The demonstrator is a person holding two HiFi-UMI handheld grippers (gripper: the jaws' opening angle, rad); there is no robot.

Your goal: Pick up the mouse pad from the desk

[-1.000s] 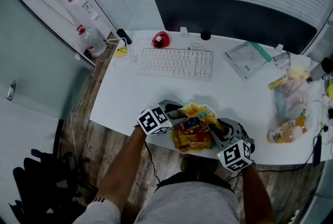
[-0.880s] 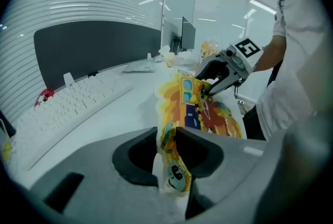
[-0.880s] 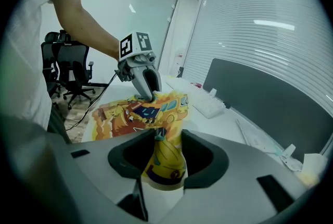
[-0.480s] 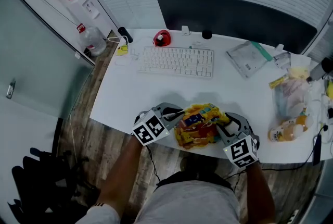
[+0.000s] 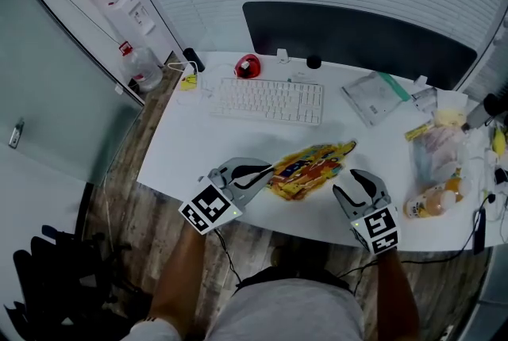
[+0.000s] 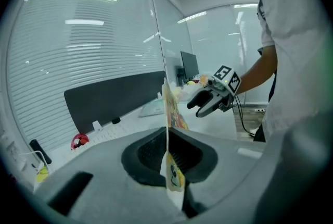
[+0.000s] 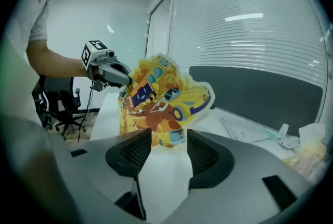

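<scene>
The cartoon-printed mouse pad [image 5: 309, 169] is being gripped edge-on between the left gripper's [image 5: 266, 170] closed jaws, above the white desk [image 5: 182, 149]. The right gripper's [image 5: 347, 182] jaws are being opened, empty, near the pad. Beyond the fingertips, a white keyboard [image 5: 268, 100] and a red mouse [image 5: 248, 65] are lying.

Seen from the left gripper [image 6: 167, 137], the pad [image 6: 174, 178] stands edge-on, so its print hardly shows, and the closed jaws cover a strip of it. In the head view the surface [image 5: 190, 149] runs out past the right edge, and the clutter [image 5: 436, 165] there is too small to name. The person [image 6: 296, 61] is cut off at the top and right of the left gripper view.
</scene>
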